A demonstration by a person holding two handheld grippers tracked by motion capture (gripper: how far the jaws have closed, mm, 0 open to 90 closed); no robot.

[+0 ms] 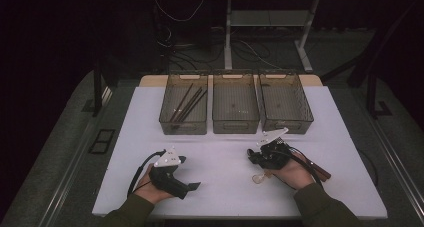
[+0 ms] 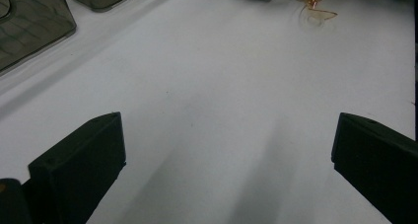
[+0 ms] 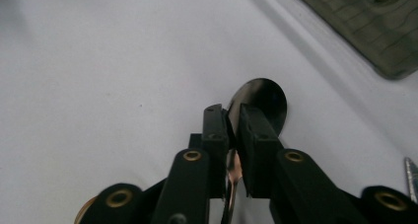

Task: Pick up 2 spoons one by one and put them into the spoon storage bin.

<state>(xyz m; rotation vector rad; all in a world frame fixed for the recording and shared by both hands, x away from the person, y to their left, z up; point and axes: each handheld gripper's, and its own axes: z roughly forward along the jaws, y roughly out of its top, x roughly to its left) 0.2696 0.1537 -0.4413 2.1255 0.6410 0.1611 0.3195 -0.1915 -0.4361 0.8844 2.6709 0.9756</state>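
Note:
My right gripper (image 3: pixel 234 110) is shut on a spoon, pinching its copper-coloured handle just behind the dark, shiny bowl (image 3: pixel 263 98), which rests on the white table. In the high view this gripper (image 1: pixel 254 159) sits at the front right, held by a hand, with the spoon's shiny end (image 1: pixel 258 177) showing just below it. My left gripper (image 1: pixel 192 186) rests at the front left, pointing right. Its jaws (image 2: pixel 229 118) stand wide open over bare tabletop, with the spoon (image 2: pixel 315 9) far ahead of them.
Three translucent grey bins stand in a row at the back: the left bin (image 1: pixel 165 114) holds dark chopsticks (image 1: pixel 187 104), beside the middle bin (image 1: pixel 235 123) and right bin (image 1: pixel 305 112). A brown stick-like thing (image 1: pixel 321 172) lies right of the right hand. White table (image 1: pixel 220 152).

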